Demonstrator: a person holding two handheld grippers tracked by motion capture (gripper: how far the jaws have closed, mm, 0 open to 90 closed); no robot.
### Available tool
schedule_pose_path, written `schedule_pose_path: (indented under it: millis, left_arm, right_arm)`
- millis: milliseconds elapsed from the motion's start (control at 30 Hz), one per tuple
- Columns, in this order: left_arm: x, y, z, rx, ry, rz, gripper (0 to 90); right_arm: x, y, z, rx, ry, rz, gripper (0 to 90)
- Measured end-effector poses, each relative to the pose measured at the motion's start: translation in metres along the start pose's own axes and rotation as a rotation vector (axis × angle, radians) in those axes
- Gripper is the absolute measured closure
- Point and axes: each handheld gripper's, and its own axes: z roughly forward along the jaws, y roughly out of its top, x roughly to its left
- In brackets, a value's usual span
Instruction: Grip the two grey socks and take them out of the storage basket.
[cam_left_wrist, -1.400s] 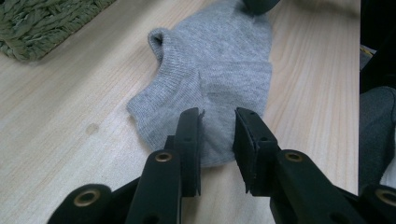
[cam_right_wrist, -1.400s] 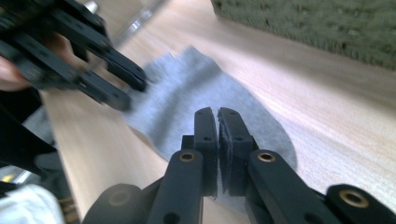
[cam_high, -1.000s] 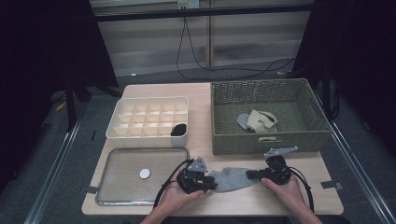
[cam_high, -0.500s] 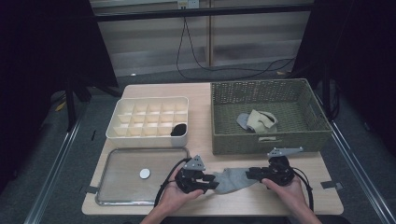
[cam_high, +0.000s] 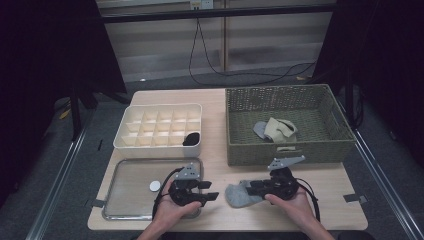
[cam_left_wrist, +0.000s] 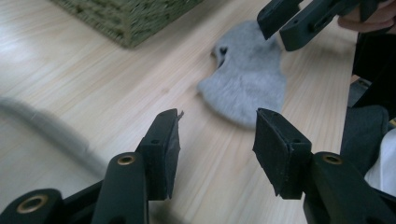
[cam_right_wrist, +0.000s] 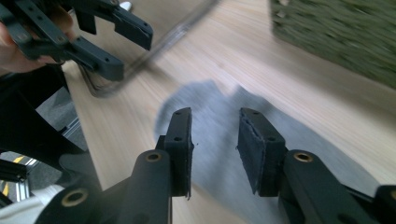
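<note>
On table front: grey fuzzy sock lying flat; left gripper, right gripper jaws just opened, empty.

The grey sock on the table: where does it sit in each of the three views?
High view: grey sock lies flat near the table's front edge, between the two grippers.
Left gripper view: upper middle, beyond the open jaws.
Right gripper view: centre, blurred, under and past the open jaws.
Shared landmark: the woven basket behind it.
</note>
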Motion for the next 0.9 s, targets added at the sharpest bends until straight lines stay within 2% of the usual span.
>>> schedule_pose_path:
  millis: [100,233,333,467,533,600,700,900]
  left_arm:
    - [0.001,-0.010,-0.011,-0.026,0.032,-0.039,49.9]
    - [0.004,-0.014,-0.020,-0.046,0.044,-0.054,49.0]
    - [0.005,-0.018,-0.021,-0.036,0.048,-0.063,48.7]
    - [0.005,-0.018,-0.021,-0.041,0.044,-0.065,48.7]
    - [0.004,-0.017,-0.020,-0.050,0.029,-0.049,51.1]
    - [0.003,-0.017,-0.020,-0.048,0.031,-0.045,51.2]
    - [0.003,-0.016,-0.018,-0.036,0.027,-0.038,51.2]
    - [0.005,-0.017,-0.020,-0.044,0.028,-0.042,49.6]
  right_arm:
    - [0.010,0.009,0.018,0.042,0.023,-0.034,68.0]
    - [0.018,0.015,0.031,0.056,0.037,-0.062,71.7]
    - [0.020,0.020,0.037,0.062,0.038,-0.071,75.0]
    - [0.022,0.021,0.048,0.088,0.052,-0.084,76.1]
    - [0.023,0.019,0.052,0.093,0.061,-0.083,76.0]
    - [0.024,0.016,0.056,0.098,0.066,-0.077,75.5]
    - [0.026,0.015,0.059,0.106,0.065,-0.083,74.4]
    - [0.028,0.011,0.063,0.118,0.061,-0.091,72.3]
